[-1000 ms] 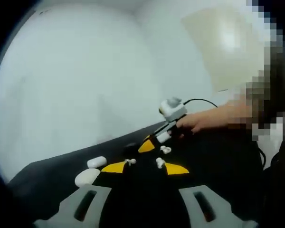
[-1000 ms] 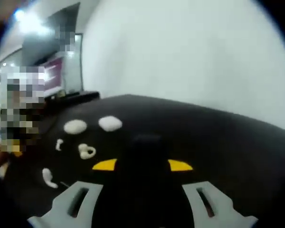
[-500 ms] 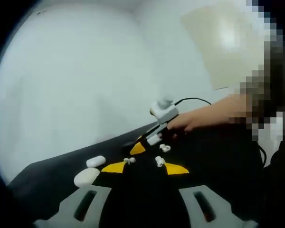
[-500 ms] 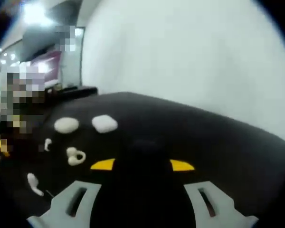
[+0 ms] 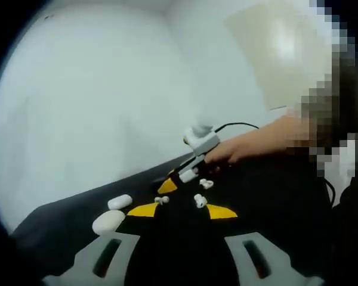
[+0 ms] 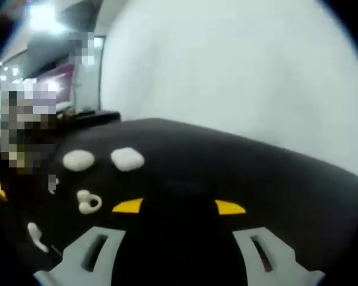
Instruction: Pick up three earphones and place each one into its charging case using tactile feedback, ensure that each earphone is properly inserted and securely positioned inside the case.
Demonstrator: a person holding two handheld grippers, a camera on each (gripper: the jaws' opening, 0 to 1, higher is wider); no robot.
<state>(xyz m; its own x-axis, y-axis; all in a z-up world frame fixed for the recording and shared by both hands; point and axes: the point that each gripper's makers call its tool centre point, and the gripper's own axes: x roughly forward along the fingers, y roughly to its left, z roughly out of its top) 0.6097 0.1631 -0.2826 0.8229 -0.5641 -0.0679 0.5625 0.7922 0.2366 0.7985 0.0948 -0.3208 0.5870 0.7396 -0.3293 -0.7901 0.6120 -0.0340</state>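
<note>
Black tabletop (image 5: 274, 196): dark cloth under everything, white wall behind it.
Left gripper (image 5: 182, 210): jaws spread wide apart, holding nothing, yellow tips framing the earphones.
Right gripper (image 6: 179, 207): own jaws parted and empty; in the left gripper view its body (image 5: 194, 161) sits at 12 o'clock from the earphones, held by a hand (image 5: 250, 146), further left than a second ago.
Earphones: in the left gripper view one (image 5: 161, 200) by the left yellow tip, one (image 5: 199, 201) by the right tip, one (image 5: 206, 184) just beyond at 1 o'clock; all loose on the cloth.
Charging cases: two white ones, the nearer (image 5: 108, 222) and farther (image 5: 120, 202), lids shut, at 9 o'clock from the earphones, near each other.
Right gripper view: cases (image 6: 79, 159) and (image 6: 127, 158) at 10 o'clock, earphones (image 6: 88, 201) and (image 6: 36, 235) lower left; all have slid left since a second ago, a camera shift.
</note>
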